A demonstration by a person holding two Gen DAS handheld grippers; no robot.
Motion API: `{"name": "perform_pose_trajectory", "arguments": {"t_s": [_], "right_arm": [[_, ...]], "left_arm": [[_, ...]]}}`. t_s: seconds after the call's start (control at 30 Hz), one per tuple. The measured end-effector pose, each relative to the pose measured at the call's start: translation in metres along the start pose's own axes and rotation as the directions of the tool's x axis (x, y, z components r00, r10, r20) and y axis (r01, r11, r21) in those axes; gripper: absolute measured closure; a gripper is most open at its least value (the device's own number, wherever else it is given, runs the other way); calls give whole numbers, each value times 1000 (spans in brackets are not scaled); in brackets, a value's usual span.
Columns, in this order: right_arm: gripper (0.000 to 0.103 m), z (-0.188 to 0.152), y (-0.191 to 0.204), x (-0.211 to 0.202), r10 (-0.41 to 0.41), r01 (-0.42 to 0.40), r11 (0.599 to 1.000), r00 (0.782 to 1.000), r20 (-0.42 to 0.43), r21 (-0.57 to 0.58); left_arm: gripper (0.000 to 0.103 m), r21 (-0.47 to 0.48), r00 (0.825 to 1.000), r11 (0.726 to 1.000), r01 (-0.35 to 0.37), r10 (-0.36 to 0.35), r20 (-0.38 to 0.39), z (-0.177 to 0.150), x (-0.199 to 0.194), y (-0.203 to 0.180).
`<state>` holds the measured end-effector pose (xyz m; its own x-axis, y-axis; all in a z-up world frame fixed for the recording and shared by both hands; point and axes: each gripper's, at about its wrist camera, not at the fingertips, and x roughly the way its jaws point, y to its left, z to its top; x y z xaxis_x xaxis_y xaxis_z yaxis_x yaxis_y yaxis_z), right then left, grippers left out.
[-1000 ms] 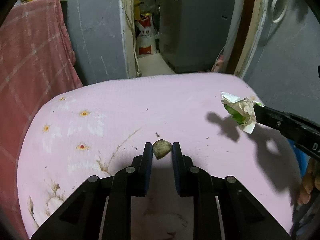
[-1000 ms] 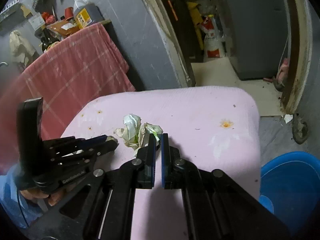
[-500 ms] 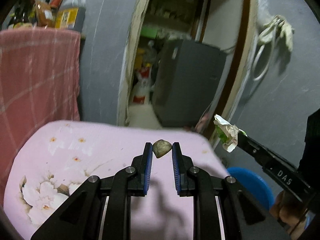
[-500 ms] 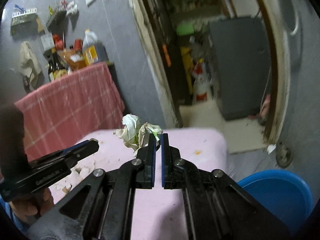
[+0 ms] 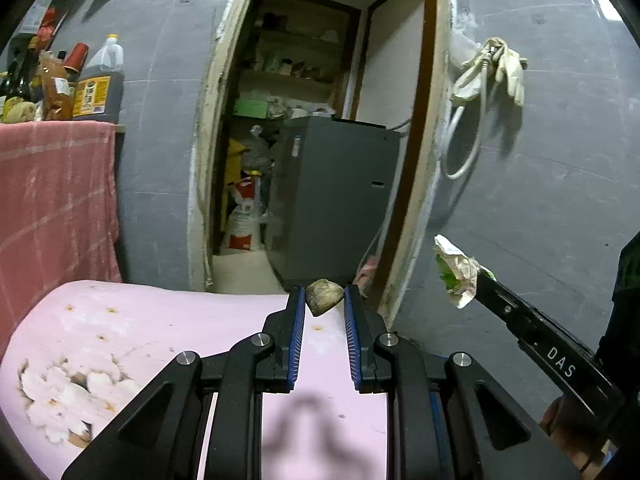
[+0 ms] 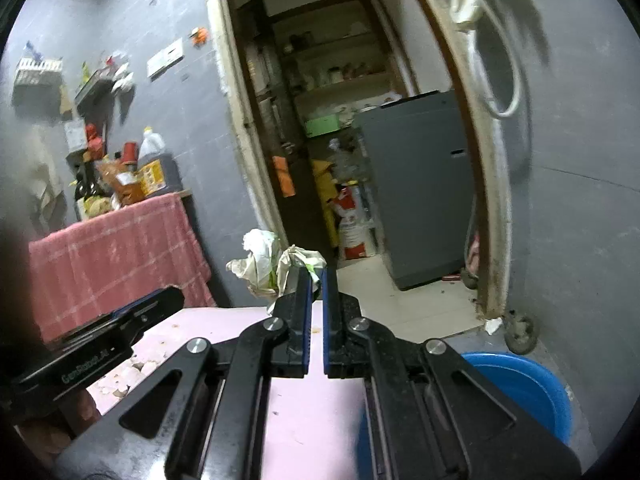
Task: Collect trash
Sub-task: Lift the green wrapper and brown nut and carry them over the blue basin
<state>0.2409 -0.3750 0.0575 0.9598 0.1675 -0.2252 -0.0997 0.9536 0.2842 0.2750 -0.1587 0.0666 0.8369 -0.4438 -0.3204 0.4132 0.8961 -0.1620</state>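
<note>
The left gripper (image 5: 324, 306) is pinching a small brownish lump (image 5: 323, 302); the right gripper (image 6: 317, 280), nearly closed, is clamping a crumpled wrapper (image 6: 266, 262). Both have been lifting off the pink table (image 5: 168, 332), heading, I judge, toward the blue basin (image 6: 524, 384), near right.

Pink, blue and grey showing around the carried trash

The table (image 5: 160, 320) is wearing a pale pink cloth printed with white flowers, stained brown in places. The black left gripper (image 5: 324, 312), blue-padded, is gripping a dull tan-grey lump (image 5: 323, 301); the black right gripper (image 6: 316, 280) is pinching a crumpled wrapper (image 6: 264, 264), off-white with green streaks. A bright blue basin (image 6: 520, 384) is sitting below. A red-pink checked cloth (image 5: 52, 208) is hanging against grey walls.
</note>
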Motion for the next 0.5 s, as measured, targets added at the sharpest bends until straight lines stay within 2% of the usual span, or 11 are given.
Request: {"name": "perform_pose_trajectory", "arguments": {"t_s": [0.3, 0.5], "right_arm": [[98, -7, -43, -16, -104, 106, 991, 994, -33, 81], [98, -18, -72, -15, -129, 146, 977, 985, -114, 157]], "left_arm": [[86, 13, 998, 999, 52, -51, -37, -12, 10, -34], [86, 29, 989, 996, 82, -77, -130, -24, 31, -55]]}}
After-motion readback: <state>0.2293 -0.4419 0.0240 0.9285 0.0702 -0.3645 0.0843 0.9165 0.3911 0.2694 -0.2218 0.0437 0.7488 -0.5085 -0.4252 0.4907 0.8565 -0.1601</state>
